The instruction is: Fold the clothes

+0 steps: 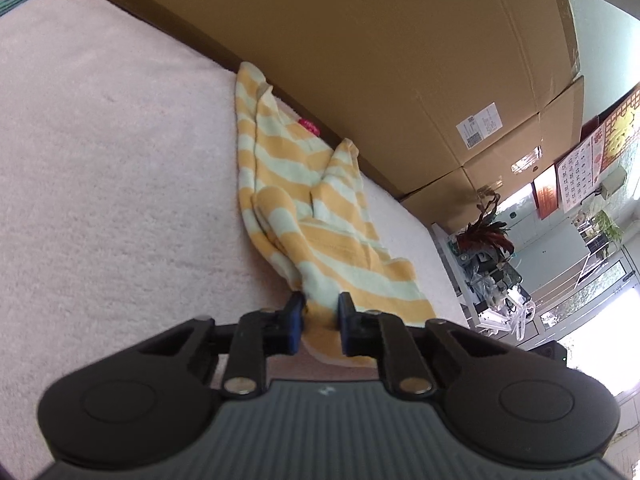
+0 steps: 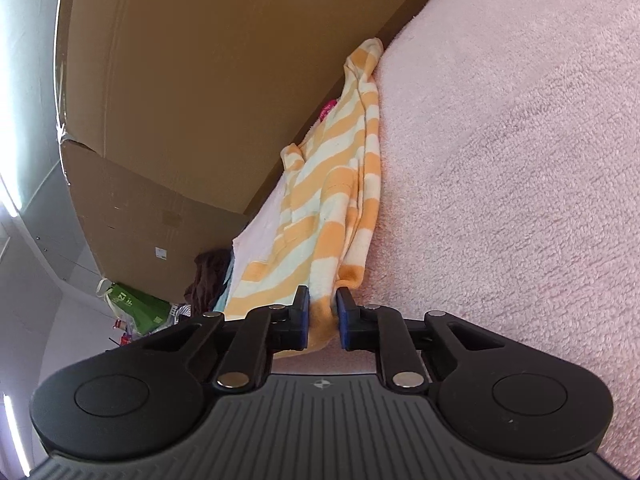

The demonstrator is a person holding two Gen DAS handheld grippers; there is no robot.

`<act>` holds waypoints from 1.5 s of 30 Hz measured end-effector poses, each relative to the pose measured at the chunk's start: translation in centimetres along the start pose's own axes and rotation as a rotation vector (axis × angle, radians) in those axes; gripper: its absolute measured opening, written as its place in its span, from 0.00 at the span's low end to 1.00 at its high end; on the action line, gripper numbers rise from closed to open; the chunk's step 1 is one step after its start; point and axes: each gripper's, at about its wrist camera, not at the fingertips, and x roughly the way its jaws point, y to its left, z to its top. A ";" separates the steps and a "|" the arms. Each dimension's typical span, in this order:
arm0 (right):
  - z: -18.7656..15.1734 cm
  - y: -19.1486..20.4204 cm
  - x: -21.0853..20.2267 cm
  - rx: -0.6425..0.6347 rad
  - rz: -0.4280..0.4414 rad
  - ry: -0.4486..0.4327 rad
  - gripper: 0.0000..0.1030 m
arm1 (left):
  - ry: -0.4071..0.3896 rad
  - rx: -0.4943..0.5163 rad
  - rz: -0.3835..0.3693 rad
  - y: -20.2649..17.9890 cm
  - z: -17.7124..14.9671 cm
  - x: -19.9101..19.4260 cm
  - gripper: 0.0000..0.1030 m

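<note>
My left gripper [image 1: 321, 309] and my right gripper [image 2: 323, 307] are each clamped narrowly on an edge of the striped garment [image 1: 296, 200], the blue pads pressing bunched cloth between them. I judge the two grips to be at separate corners of one hem, so that the piece can be lifted and spread for folding.

Largest, behind the garment: the cardboard box [image 1: 380, 52], a wall that limits any push away from me. Beneath the garment: the pink blanket [image 1: 100, 160], a soft working surface with bare room on the side away from the box. The garment itself lies crumpled in a long ridge against the foot of the box, yellow and pale-green stripes twisted. Smallest, on the garment's box side: a pink tag [image 1: 309, 125].
</note>
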 end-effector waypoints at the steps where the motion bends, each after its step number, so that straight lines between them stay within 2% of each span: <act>1: 0.0 0.2 -0.1 -0.001 0.002 -0.003 0.14 | 0.002 -0.012 -0.002 0.3 -0.1 0.2 0.10; 4: -0.4 0.6 -0.3 -0.005 0.000 -0.004 0.14 | -0.022 -0.041 -0.024 0.8 -0.7 -0.4 0.08; 7: -0.8 0.8 -0.6 -0.006 0.003 -0.003 0.14 | -0.035 -0.028 -0.034 0.5 -2.0 -1.6 0.08; 14: -1.7 0.4 -0.6 0.001 -0.035 0.022 0.14 | -0.002 -0.082 -0.028 1.4 -3.5 -2.5 0.07; 16: -2.6 0.5 -1.3 -0.007 -0.038 0.048 0.14 | 0.006 -0.058 -0.028 0.8 -4.1 -3.4 0.07; 20: -4.4 0.6 -3.2 -0.020 -0.048 0.090 0.14 | 0.055 -0.080 -0.054 0.3 -6.3 -4.9 0.07; 22: -5.1 0.3 -4.1 -0.010 -0.043 0.094 0.15 | 0.058 -0.078 -0.036 0.4 -7.4 -5.2 0.08; 25: -5.6 -0.1 -4.3 -0.033 -0.052 0.066 0.21 | 0.040 -0.064 -0.041 0.6 -8.0 -5.2 0.11; 26: -5.6 -0.2 -4.2 -0.035 -0.049 0.059 0.28 | 0.040 -0.045 -0.036 0.4 -8.0 -5.2 0.11; 29: -5.6 -0.2 -4.1 -0.060 -0.043 0.056 0.29 | 0.045 0.036 -0.009 -0.3 -8.1 -5.7 0.20; 30: -5.6 0.0 -4.4 -0.073 -0.048 0.058 0.30 | 0.047 0.048 -0.007 -0.3 -8.2 -6.1 0.33; 33: -5.6 0.5 -5.4 -0.110 -0.063 0.062 0.40 | 0.042 0.042 -0.016 0.1 -8.7 -7.3 0.45; 34: -5.6 0.4 -5.8 -0.116 -0.064 0.060 0.42 | 0.042 0.035 -0.022 0.2 -8.9 -7.4 0.50; 36: -5.6 -0.1 -6.1 -0.106 -0.054 0.074 0.42 | 0.039 0.018 -0.037 0.3 -9.1 -7.3 0.53; 39: -5.7 -1.1 -5.3 -0.046 -0.015 0.090 0.37 | 0.011 -0.003 -0.046 0.1 -8.9 -6.7 0.54; 43: -5.8 -1.9 -4.4 0.026 0.026 0.091 0.36 | 0.006 0.041 -0.029 -0.6 -9.0 -6.5 0.54; 44: -5.8 -1.8 -4.4 0.024 0.027 0.091 0.36 | 0.006 0.060 -0.025 -0.8 -9.2 -6.5 0.52; 45: -5.8 -1.8 -4.4 0.019 0.027 0.091 0.35 | 0.003 0.075 -0.016 -1.0 -9.3 -6.5 0.42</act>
